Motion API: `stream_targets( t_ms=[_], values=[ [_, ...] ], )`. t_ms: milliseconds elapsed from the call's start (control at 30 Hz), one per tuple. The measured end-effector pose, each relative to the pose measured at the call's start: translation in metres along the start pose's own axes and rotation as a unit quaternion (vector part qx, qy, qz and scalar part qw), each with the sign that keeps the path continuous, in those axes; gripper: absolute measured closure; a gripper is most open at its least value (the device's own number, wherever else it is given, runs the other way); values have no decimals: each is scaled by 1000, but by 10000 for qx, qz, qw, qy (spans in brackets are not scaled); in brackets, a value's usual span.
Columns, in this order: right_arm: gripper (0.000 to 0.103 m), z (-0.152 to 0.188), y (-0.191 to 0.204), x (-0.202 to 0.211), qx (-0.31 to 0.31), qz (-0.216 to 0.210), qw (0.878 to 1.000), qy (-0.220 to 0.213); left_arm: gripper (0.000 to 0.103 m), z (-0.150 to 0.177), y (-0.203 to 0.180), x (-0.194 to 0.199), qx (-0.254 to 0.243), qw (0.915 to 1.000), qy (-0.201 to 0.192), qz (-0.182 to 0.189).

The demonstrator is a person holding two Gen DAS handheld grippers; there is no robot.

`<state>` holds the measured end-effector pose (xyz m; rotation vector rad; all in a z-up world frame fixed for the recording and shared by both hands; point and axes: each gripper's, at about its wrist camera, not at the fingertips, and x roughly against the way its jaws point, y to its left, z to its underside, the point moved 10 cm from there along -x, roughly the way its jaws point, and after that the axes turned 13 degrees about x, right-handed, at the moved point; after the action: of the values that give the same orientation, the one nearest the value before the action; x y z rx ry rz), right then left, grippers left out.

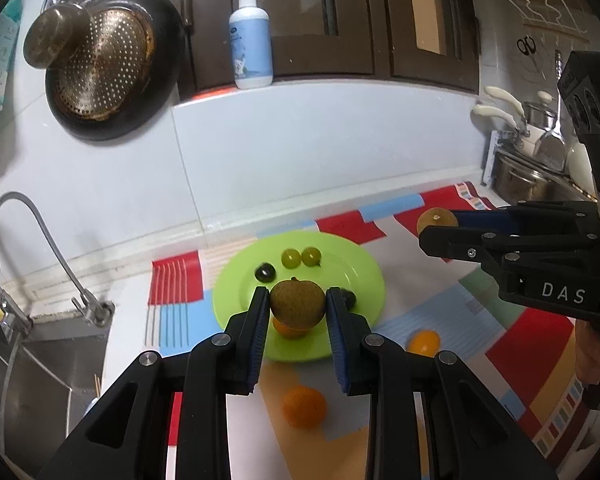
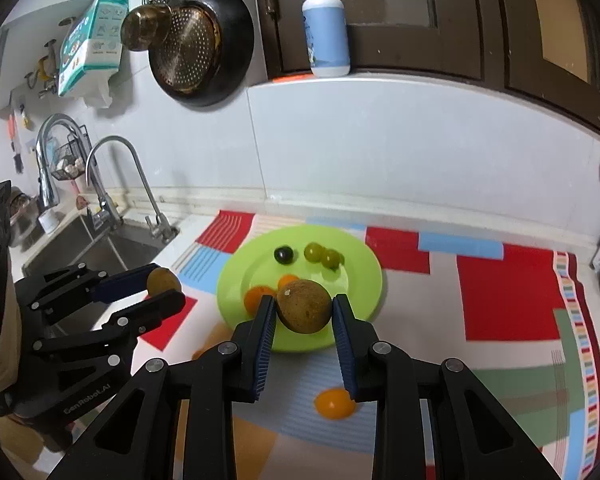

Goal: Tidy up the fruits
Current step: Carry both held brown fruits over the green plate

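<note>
Left tongs [image 1: 298, 307]: clamped on a brown round fruit [image 1: 297, 303], held in the air above the near half of the green plate [image 1: 364, 280].
Right tongs [image 2: 305, 310]: clamped on a second brown fruit [image 2: 304, 306], lifted over the near rim of the green plate; seen from the left wrist view they hang to the right of the plate.
Green plate: lies on the patterned mat [image 2: 508, 300] that covers the desk, which is the landmark for all that follows.
On the plate, far side: two green grapes [image 1: 301, 258], touching each other, with one dark grape [image 1: 265, 271] just to their left.
On the plate, near side: two small orange fruits [image 2: 260, 294] close together, partly hidden by the held fruit; another dark fruit [image 1: 349, 297] peeks out by the right pad of the left tongs.
Off the plate, near side: a yellow-orange tomato-like fruit [image 2: 334, 403] on the mat just in front of the plate, and an orange [image 1: 304, 407] on the mat further toward the camera.
Left of the plate: a steel sink [image 2: 100, 248] with a curved tap [image 2: 136, 176].
Behind the plate: a white tiled wall, with a pump bottle [image 2: 327, 36] on the ledge above it.
Up and left of the plate: a dark pan with a perforated strainer [image 2: 192, 48] hanging on the wall.
</note>
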<state>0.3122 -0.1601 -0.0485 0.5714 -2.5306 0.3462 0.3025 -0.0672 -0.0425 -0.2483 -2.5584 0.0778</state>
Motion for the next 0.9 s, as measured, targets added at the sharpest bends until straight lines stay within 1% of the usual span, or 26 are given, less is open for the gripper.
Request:
stream_targets(
  t_ms=[267, 433, 733, 900],
  values=[
    [73, -21, -7, -14, 70, 35, 9999, -139, 74, -19, 12, -11, -36, 9997, -167, -191],
    [73, -32, -11, -27, 144, 30, 9998, -145, 74, -28, 19, -26, -16, 9996, -150, -235],
    [73, -42, -18, -63, 271, 13, 9996, 14, 74, -33, 35, -62, 153, 9995, 111, -262],
    [73, -41, -18, -89, 258, -147, 9994, 199, 74, -32, 45, -84, 266, 9988, 307, -269]
  ],
)
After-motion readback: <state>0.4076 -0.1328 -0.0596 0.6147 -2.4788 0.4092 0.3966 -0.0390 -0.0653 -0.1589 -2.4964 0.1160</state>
